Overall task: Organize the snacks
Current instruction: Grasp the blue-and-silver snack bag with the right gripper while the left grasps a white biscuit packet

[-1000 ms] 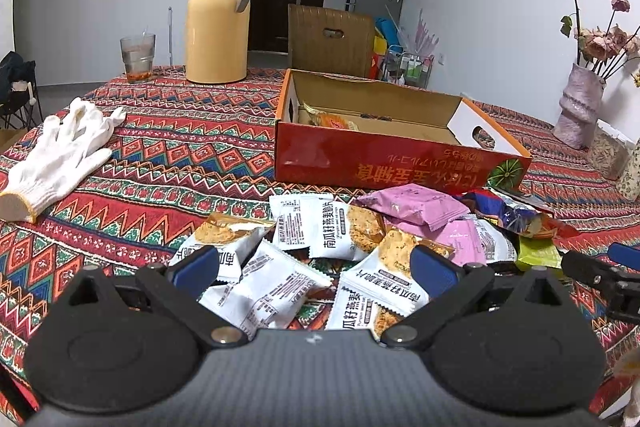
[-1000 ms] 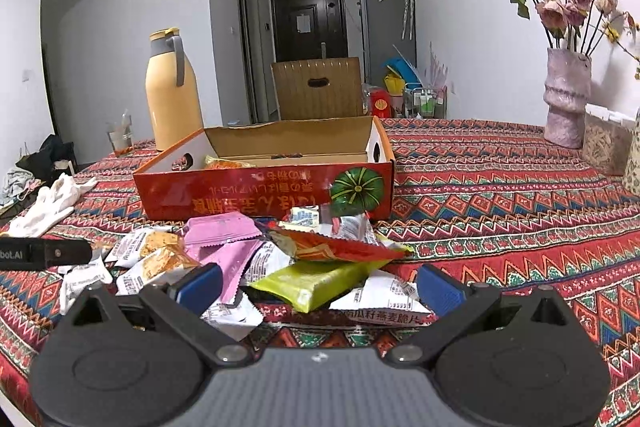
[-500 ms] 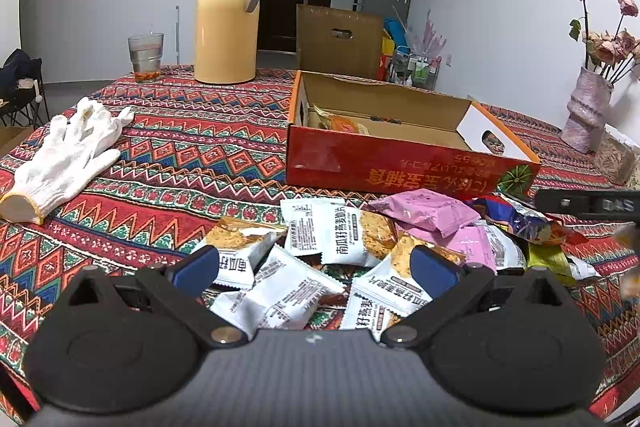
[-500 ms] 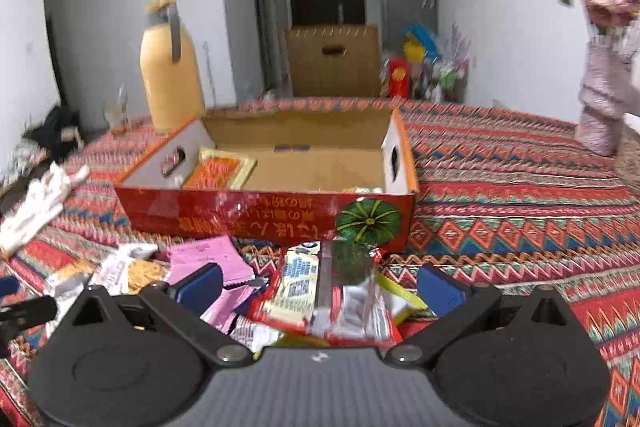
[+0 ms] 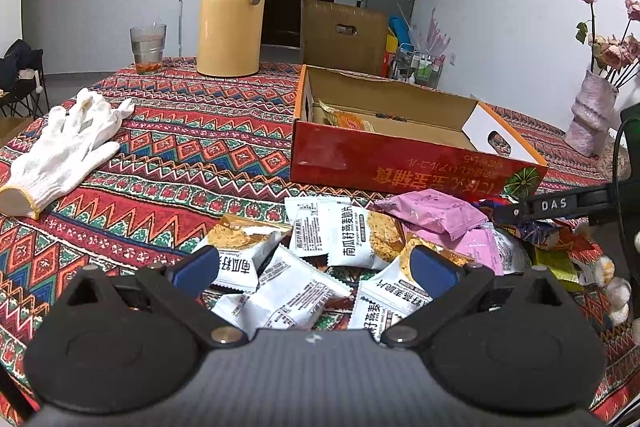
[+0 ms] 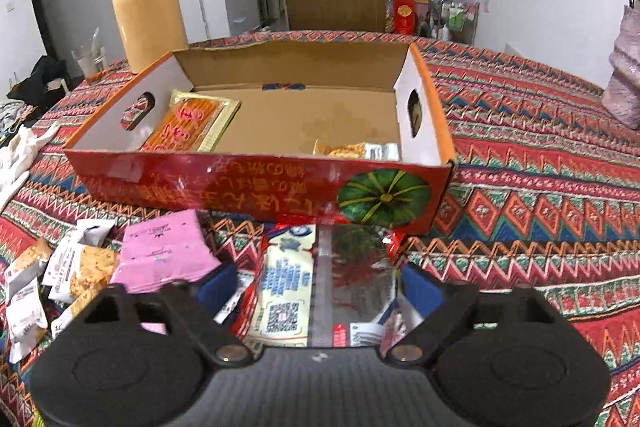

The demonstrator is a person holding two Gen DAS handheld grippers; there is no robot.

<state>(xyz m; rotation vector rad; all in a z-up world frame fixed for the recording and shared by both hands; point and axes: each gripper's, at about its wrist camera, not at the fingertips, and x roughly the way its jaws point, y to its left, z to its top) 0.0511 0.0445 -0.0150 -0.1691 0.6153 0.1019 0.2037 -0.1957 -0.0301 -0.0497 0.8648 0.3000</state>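
Note:
An open red cardboard box (image 6: pixel 256 187) stands mid-table, holding an orange packet (image 6: pixel 188 123) at its left and a small yellow one (image 6: pixel 356 150) at its right. In front of it lies a heap of snacks: white oat-crisp packets (image 5: pixel 348 239) and pink packets (image 6: pixel 164 251). My right gripper (image 6: pixel 320 287) is tipped down over the heap just before the box. Its jaws are closing on a red snack packet (image 6: pixel 320 275), whose edges meet both pads. My left gripper (image 5: pixel 316 267) hovers open over the white packets, gripping nothing. In the left wrist view, the right gripper's fingers (image 5: pixel 560 205) reach in from the right.
A white glove (image 5: pixel 68 143) lies at the table's left. At the back stand a yellow thermos (image 5: pixel 232 15) and a glass (image 5: pixel 147 45). A vase of dried roses (image 5: pixel 588 115) stands at the right. Behind the table is a brown carton (image 5: pixel 344 35).
My right gripper has moved forward toward the box and tipped down, and its jaws have narrowed around the red packet. The left gripper has hardly moved.

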